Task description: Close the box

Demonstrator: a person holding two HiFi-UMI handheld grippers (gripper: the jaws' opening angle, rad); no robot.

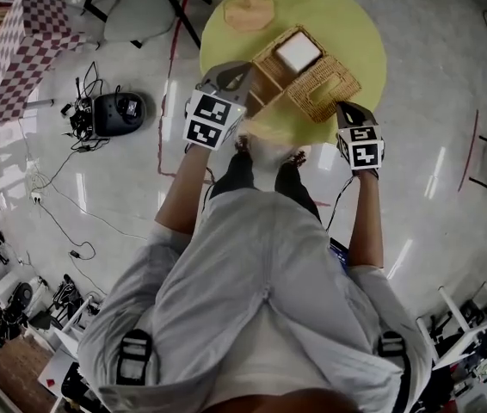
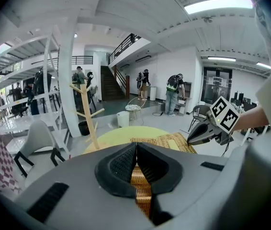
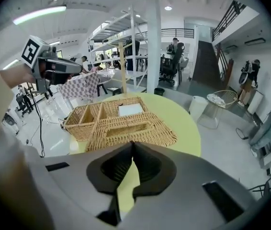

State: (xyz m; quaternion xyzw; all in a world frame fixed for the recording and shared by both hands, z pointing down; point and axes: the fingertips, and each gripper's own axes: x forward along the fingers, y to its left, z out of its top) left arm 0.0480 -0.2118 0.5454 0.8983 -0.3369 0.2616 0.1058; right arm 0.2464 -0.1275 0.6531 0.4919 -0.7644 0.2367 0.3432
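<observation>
A wicker box (image 1: 283,65) with open compartments stands on the round yellow table (image 1: 355,24). A white pad (image 1: 298,52) lies in one compartment. Its wicker lid (image 1: 325,86) with a slot lies spread open to the right (image 3: 130,128). My left gripper (image 1: 242,74) hovers at the box's left end, its jaws shut tip to tip (image 2: 136,146). Wicker shows through the gap behind them, and I cannot tell whether they touch it. My right gripper (image 1: 345,107) is just off the lid's near right edge. It is shut on nothing (image 3: 132,144), with only table showing below the tips.
A wooden branch stand (image 1: 248,7) rises at the table's far side. On the floor to the left lie a black device (image 1: 119,110) with cables and a checked cloth (image 1: 20,50). A grey chair (image 1: 140,11) stands behind. People stand far off in the hall.
</observation>
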